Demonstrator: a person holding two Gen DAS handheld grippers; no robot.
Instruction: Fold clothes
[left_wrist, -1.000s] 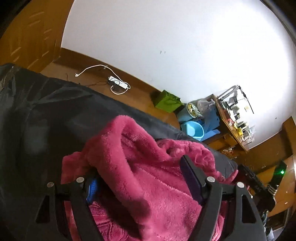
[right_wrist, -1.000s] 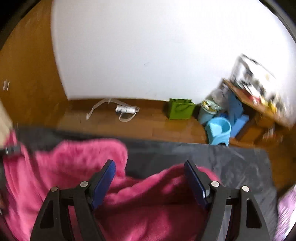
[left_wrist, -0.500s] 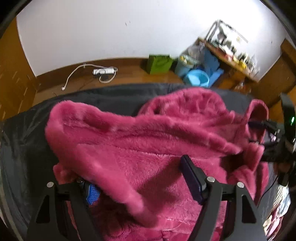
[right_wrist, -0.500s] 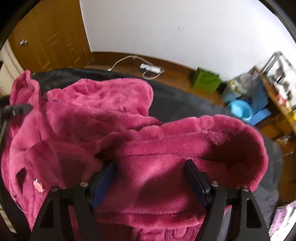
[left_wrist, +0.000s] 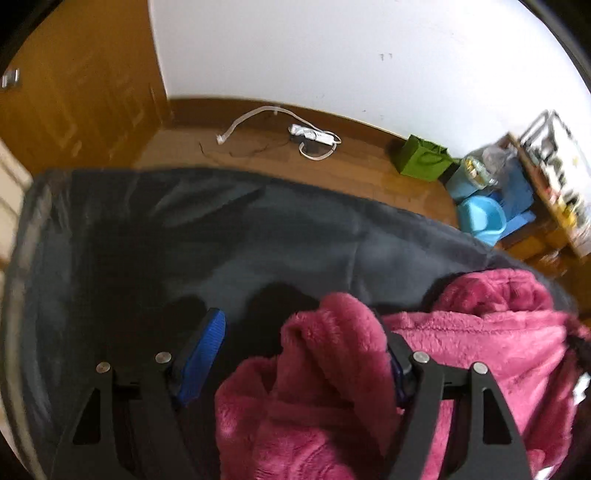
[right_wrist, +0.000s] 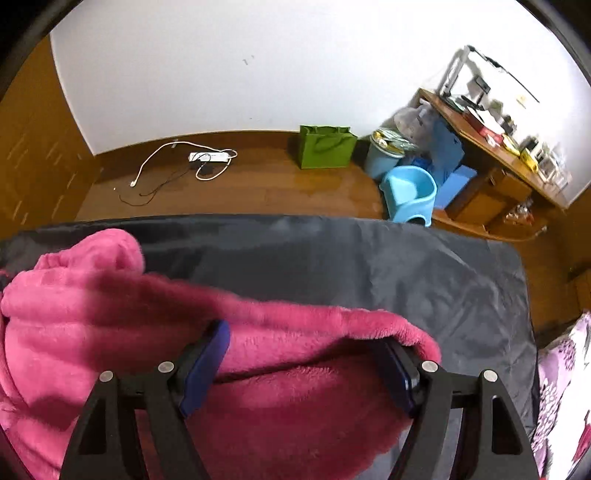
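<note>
While both grippers point steeply down at the dark sheet, I log the scene from left to right. At far left of the left wrist view stands a wooden door; past it, on the wood floor by the white wall, lies a power strip with its white cord. My left gripper has its fingers spread wide. The left blue pad is bare, over the sheet, touching no cloth. A fold of the pink fleece bunches against the right finger and hides most of its pad; I cannot tell whether that finger bears on the cloth, and nothing is pinched between the two. The rest of the fleece lies to the right, on the sheet. Further right sit a green bag, a blue tub and a cluttered desk, blurred. In the right wrist view the fleece covers the left half of the sheet, with one lobe raised at far left. My right gripper is also spread wide: fleece fills the gap, and an edge drapes over the right finger. The left pad lies against the pile. Spread this far, the fingers straddle the cloth rather than clamp it. At the far right edge shows a floral fabric.
</note>
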